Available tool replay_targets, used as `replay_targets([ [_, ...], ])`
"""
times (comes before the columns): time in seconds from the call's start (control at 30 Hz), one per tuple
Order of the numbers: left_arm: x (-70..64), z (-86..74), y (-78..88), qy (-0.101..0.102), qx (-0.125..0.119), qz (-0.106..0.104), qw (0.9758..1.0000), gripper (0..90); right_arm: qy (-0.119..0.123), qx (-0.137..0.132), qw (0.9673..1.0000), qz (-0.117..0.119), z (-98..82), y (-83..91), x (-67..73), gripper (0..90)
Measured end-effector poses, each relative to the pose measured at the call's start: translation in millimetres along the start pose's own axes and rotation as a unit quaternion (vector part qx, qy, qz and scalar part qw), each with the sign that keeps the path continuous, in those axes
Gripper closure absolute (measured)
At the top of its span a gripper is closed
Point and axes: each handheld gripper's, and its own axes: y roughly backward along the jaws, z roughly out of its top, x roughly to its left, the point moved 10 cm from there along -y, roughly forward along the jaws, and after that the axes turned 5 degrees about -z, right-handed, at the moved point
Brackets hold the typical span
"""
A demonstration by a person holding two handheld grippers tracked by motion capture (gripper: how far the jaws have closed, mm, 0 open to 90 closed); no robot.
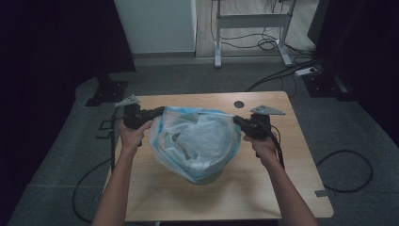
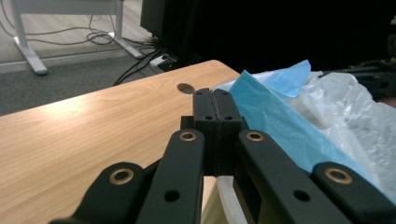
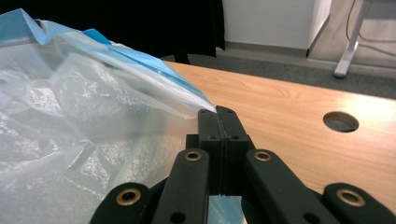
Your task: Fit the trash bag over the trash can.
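Observation:
A thin blue plastic bag [image 1: 162,141] stands in the middle of the wooden table [image 1: 282,188], its mouth stretched wide. Crumpled white plastic film [image 1: 197,134] lies inside it. My left gripper [image 1: 160,111] is shut on the bag's left rim. In the left gripper view its jaws [image 2: 212,93] are pressed together, with the blue film [image 2: 280,121] running off to the right. My right gripper [image 1: 235,120] is shut on the right rim. The right gripper view shows those jaws [image 3: 217,112] pinching the blue edge [image 3: 140,63], with white film [image 3: 84,121] beyond. Both grippers lie level and point inward.
A round cable hole [image 1: 239,104] sits near the table's far edge. Beyond the table are a white cabinet [image 1: 157,26], a desk frame [image 1: 251,21], a power strip [image 1: 306,71] and cables on grey carpet. Dark curtains hang at both sides.

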Motion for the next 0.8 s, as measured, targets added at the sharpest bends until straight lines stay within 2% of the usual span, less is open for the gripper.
replay_targets([
  [0.17,12.0,-10.3,-9.1,0.011,0.003,0.012,0.9999,90.0,-0.014,0.009,0.9998,-0.01,-7.0,-16.4,-5.6,88.9],
  [0.27,17.7,-19.7,-14.7,0.014,0.018,0.022,0.9995,90.0,-0.02,0.018,0.9995,-0.016,-13.3,-25.6,-8.8,89.0],
  [0.33,21.0,-26.2,-17.2,0.023,0.029,0.029,0.9989,90.0,-0.021,0.03,0.9992,-0.018,-19.1,-31.4,-10.0,89.0],
  [0.43,24.1,-36.1,-18.5,0.031,0.045,0.032,0.998,90.0,-0.02,0.047,0.9985,-0.019,-27.4,-37.7,-9.7,89.0],
  [0.47,25.9,-39.4,-17.6,0.032,0.05,0.038,0.9975,90.0,-0.02,0.051,0.9983,-0.021,-30.0,-38.8,-9.7,89.0],
  [0.6,28.2,-52.3,-15.0,0.041,0.065,0.039,0.9963,90.0,-0.025,0.069,0.9971,-0.023,-41.2,-41.2,-10.1,88.9],
  [0.67,28.1,-56.5,-13.8,0.039,0.073,0.045,0.9955,90.0,-0.022,0.073,0.9968,-0.024,-46.2,-42.0,-7.0,88.9],
  [0.8,24.8,-62.6,-9.9,0.033,0.082,0.044,0.9951,90.0,-0.025,0.077,0.9965,-0.023,-55.6,-41.9,-3.6,88.9],
])
